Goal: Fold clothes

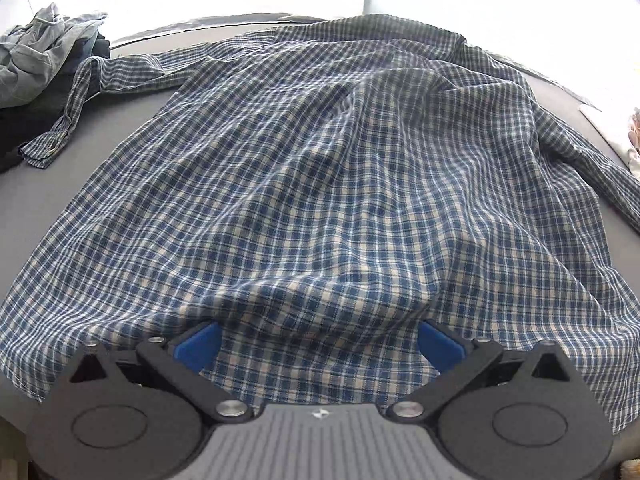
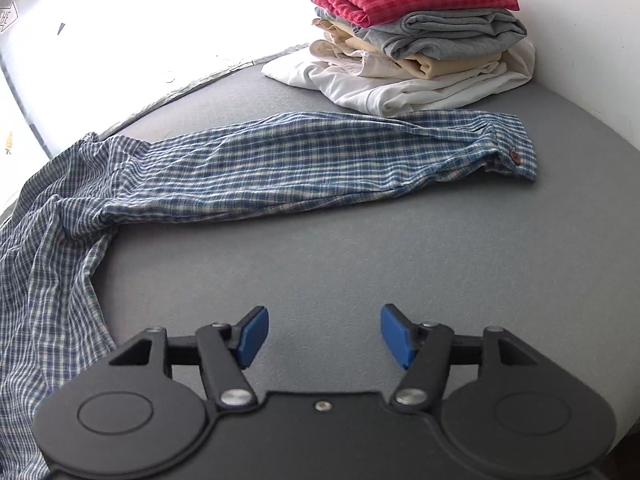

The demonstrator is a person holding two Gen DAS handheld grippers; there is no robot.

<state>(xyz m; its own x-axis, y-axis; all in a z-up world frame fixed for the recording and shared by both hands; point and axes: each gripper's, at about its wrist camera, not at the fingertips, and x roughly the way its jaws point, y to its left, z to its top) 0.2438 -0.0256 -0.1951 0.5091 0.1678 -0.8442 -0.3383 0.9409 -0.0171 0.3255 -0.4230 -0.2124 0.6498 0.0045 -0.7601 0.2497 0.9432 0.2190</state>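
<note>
A blue and white checked shirt lies spread and wrinkled on the grey table, one sleeve trailing to the far left. My left gripper hovers over its near hem, jaws wide apart; cloth lies below and between the blue pads, but they do not press on it. In the right wrist view the shirt's other sleeve stretches out to the right, ending in a buttoned cuff. My right gripper is open over bare grey table, apart from the shirt.
A stack of folded clothes, red checked on top, stands at the back right behind the sleeve. A heap of unfolded grey and dark garments sits at the far left. White cloth shows at the right edge.
</note>
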